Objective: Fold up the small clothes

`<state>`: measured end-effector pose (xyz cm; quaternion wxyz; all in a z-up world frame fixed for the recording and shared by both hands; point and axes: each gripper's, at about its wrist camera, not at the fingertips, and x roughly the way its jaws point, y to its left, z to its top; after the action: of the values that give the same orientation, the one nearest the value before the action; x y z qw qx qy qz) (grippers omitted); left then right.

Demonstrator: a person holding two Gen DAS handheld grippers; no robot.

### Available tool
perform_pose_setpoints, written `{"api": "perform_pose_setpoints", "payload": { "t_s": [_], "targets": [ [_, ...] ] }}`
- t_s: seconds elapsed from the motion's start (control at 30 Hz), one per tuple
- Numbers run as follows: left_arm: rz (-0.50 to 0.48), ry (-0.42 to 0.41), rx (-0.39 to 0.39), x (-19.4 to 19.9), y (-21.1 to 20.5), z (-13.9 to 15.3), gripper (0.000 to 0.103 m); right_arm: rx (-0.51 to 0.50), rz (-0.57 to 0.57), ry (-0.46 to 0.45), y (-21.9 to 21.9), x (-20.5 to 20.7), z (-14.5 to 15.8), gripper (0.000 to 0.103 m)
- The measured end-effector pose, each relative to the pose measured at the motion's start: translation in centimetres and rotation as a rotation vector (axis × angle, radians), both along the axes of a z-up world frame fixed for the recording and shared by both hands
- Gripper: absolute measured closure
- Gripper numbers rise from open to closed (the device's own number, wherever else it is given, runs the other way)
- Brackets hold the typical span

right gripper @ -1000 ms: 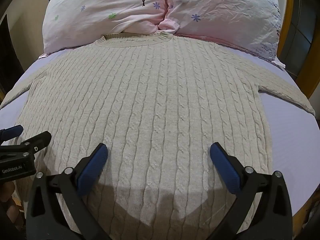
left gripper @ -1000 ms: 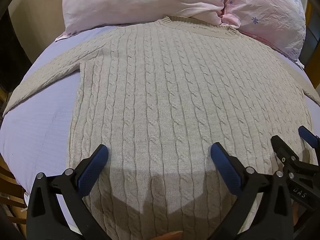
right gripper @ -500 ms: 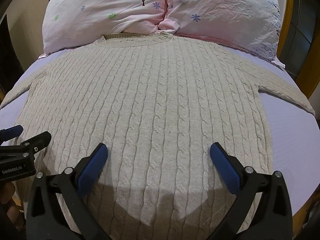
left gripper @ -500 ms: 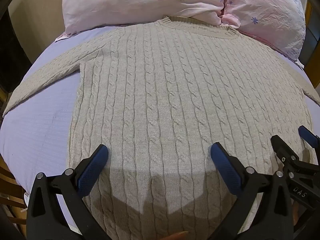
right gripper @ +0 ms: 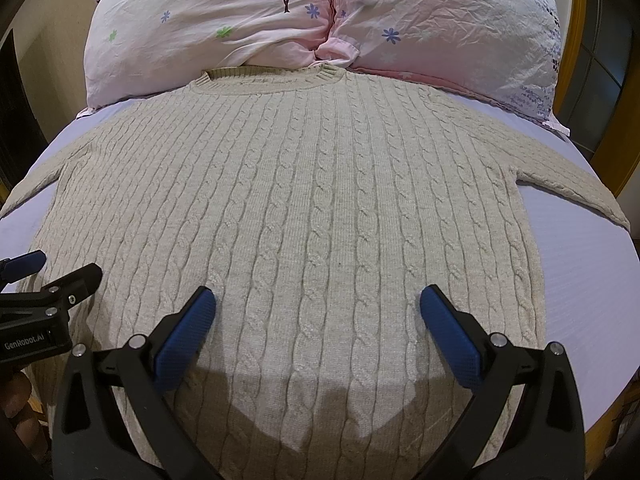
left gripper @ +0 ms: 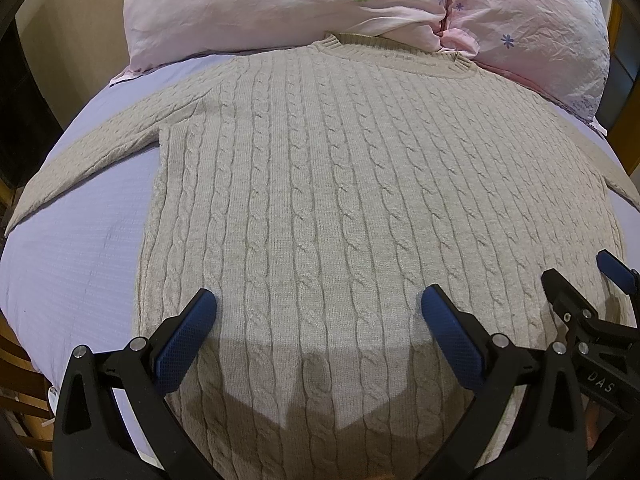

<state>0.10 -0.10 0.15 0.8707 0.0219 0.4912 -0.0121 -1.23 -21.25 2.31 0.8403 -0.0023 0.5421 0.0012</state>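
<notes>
A beige cable-knit sweater (left gripper: 340, 200) lies flat on a lilac bed sheet (left gripper: 80, 248), collar toward the pillows, both sleeves spread out to the sides. It also fills the right wrist view (right gripper: 312, 208). My left gripper (left gripper: 318, 312) is open and empty, hovering over the sweater's lower left part near the hem. My right gripper (right gripper: 318, 312) is open and empty over the lower right part. Each gripper shows in the other's view: the right one at the left wrist view's right edge (left gripper: 580, 280), the left one at the right wrist view's left edge (right gripper: 52, 270).
Two pink floral pillows (right gripper: 224, 28) (right gripper: 448, 28) lie at the head of the bed behind the collar. A wooden bed frame (right gripper: 624, 160) runs along the right side. Bare sheet (right gripper: 588, 288) lies on either side of the sweater body.
</notes>
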Motion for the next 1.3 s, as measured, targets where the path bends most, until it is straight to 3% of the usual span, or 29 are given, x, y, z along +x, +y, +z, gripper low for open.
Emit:
{"api": "perform_pose_setpoints", "payload": {
  "t_s": [1.3],
  "targets": [
    [-0.009, -0.028, 0.0, -0.5, 0.31, 0.08, 0.001, -0.001, 0.002, 0.006, -0.06, -0.04, -0.12, 0.002]
  ]
}}
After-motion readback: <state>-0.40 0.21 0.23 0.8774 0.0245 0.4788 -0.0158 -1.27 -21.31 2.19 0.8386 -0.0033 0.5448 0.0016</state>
